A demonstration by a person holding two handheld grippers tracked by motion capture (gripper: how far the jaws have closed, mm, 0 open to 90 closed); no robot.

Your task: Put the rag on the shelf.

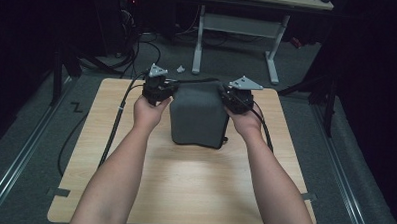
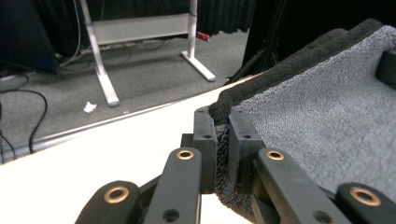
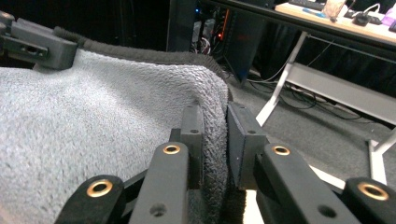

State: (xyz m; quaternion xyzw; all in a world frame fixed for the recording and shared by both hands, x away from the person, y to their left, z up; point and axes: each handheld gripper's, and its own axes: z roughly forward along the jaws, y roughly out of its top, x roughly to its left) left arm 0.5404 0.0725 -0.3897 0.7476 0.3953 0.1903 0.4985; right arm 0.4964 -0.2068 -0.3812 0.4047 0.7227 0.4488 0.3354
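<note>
Over a wooden table [image 1: 184, 186], the left gripper [image 2: 222, 123] and right gripper [image 3: 215, 122] each clamp a far corner of a grey towel [image 1: 199, 117]; no writing is legible.

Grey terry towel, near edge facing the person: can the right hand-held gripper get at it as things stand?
Probably not yet: the right hand-held gripper is shut on the folded grey terry towel's far corner. The wooden table beside the near edge looks bare.
</note>
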